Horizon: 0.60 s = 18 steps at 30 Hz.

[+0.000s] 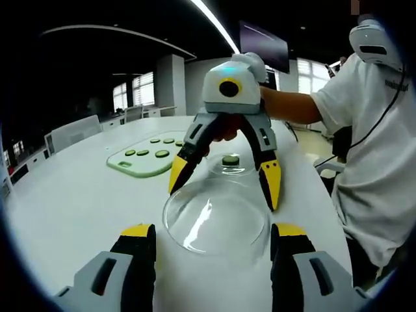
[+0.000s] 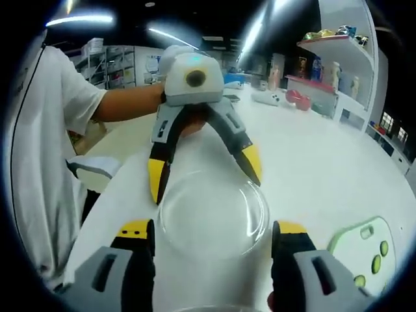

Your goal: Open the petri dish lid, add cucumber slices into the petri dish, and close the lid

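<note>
A clear round petri dish lid (image 1: 214, 218) lies on the white table (image 1: 78, 208) between the two grippers, which face each other. My left gripper (image 1: 213, 231) is open, its yellow-tipped jaws standing either side of the lid's near edge. The right gripper (image 1: 224, 192) reaches in from the far side, open, its tips straddling the lid's far edge. Behind it sits the petri dish base (image 1: 242, 170) with one cucumber slice (image 1: 231, 160) in it. The right gripper view shows the lid (image 2: 214, 218) ahead of my open right gripper (image 2: 213, 231), with the left gripper (image 2: 205, 182) opposite.
A pale green cutting board (image 1: 140, 166) with several cucumber slices lies to the left of the dish; its corner (image 2: 364, 250) shows at lower right in the right gripper view. A person in a white shirt (image 1: 377, 169) stands at the table's edge. Shelves (image 2: 338, 58) line the far wall.
</note>
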Motion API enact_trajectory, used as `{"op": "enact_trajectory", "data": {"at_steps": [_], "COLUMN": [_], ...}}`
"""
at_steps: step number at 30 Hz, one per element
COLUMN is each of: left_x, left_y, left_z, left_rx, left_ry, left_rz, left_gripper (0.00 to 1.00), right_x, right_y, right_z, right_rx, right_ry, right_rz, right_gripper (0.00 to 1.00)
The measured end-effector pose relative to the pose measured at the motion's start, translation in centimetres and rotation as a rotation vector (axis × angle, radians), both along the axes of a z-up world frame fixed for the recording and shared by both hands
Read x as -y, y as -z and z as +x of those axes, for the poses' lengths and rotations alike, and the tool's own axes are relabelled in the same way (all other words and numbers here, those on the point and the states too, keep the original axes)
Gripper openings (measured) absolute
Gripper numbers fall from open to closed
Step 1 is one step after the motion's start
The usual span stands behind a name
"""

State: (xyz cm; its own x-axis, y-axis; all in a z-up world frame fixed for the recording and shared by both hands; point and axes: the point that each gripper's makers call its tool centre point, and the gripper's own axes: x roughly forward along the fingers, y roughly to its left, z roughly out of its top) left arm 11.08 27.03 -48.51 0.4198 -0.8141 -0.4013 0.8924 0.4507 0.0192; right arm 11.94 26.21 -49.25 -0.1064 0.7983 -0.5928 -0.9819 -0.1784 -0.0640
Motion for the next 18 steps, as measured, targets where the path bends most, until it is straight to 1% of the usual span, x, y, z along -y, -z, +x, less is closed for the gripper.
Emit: {"op": "enact_trajectory", "data": {"at_steps": [7, 18], "left_x": [0.14, 0.22], "left_y": [0.07, 0.03], "left_z": [0.1, 0.17], "left_rx": [-0.002, -0.007], "left_ry": [0.001, 0.005], "left_rz": [-0.005, -0.014], "left_gripper": [0.71, 0.7], "right_x": [0.19, 0.1], "right_y": [0.28, 0.12], "right_z": [-0.04, 0.05], "right_rx": [0.008, 0.008], "right_ry": [-0.005, -0.005], "right_rz": [-0.01, 0.0], "right_gripper": [0.71, 0.68]}}
